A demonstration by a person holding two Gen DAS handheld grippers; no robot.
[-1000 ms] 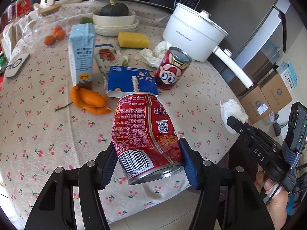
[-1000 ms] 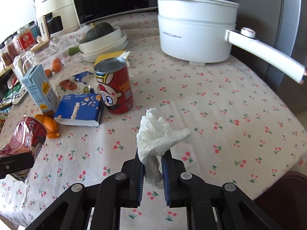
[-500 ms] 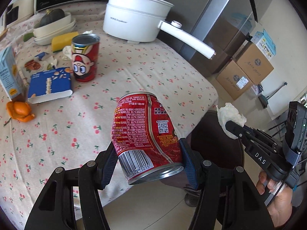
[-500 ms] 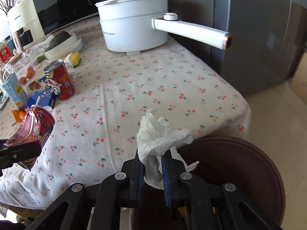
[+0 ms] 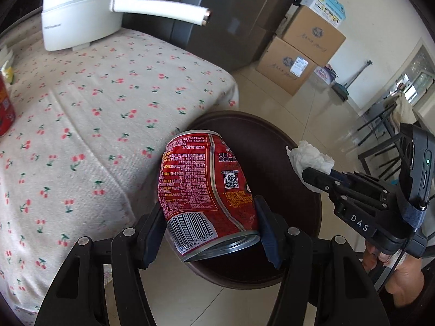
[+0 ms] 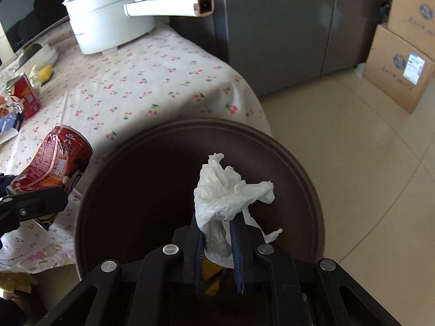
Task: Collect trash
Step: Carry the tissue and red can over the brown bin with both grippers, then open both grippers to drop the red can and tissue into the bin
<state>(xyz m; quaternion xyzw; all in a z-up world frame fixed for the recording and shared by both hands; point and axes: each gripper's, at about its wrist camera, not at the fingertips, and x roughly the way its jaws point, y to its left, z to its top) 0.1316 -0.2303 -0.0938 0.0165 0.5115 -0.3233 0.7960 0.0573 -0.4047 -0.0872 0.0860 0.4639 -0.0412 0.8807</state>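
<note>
We read "DAS" in white on the black body of the right gripper (image 5: 319, 175). The red can (image 5: 208, 190) carries a barcode with digits partly legible, "…0584 471215", plus a QR code; its remaining print is too small to read.

A glossy printed metal can (image 5: 209, 190), a crumpled soft paper tissue (image 6: 228, 198), a matt cotton-like tablecloth (image 5: 89, 114) and smooth glazed floor tiles (image 6: 367, 149) are seen.
</note>
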